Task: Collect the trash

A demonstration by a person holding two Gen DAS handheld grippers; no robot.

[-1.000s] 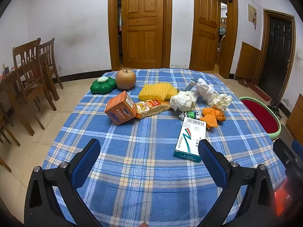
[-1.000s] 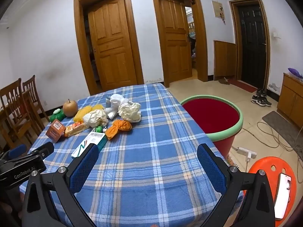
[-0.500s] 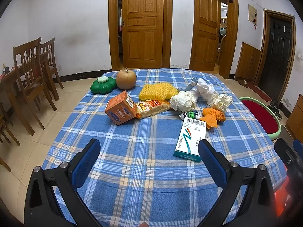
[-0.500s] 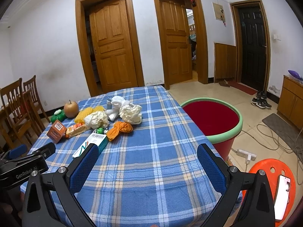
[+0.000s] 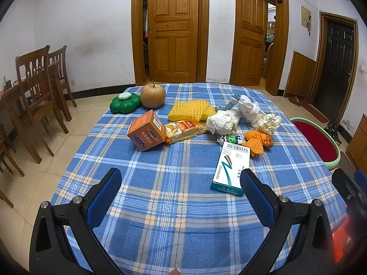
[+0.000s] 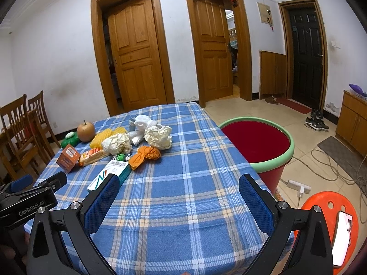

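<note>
Trash lies in a cluster on the blue plaid tablecloth (image 5: 174,183): a white-and-teal medicine box (image 5: 231,168), an orange carton (image 5: 146,134), a snack packet (image 5: 185,131), yellow foam netting (image 5: 191,110), crumpled white papers (image 5: 221,122) and an orange wrapper (image 5: 258,141). A red bin with a green rim (image 6: 257,142) stands on the floor right of the table. My left gripper (image 5: 180,197) hangs open over the near table, short of the medicine box. Over the table's near right part, my right gripper (image 6: 177,201) is open and empty.
An apple (image 5: 153,96) and a green flower-shaped container (image 5: 125,103) sit at the table's far left. Wooden chairs (image 5: 39,87) stand to the left. An orange stool (image 6: 330,220) with a phone on it and a power strip (image 6: 298,186) with cables lie on the floor at right.
The right wrist view has drifted slightly, tilting up and nearer the table. The left gripper has stayed put. Both stay open.
</note>
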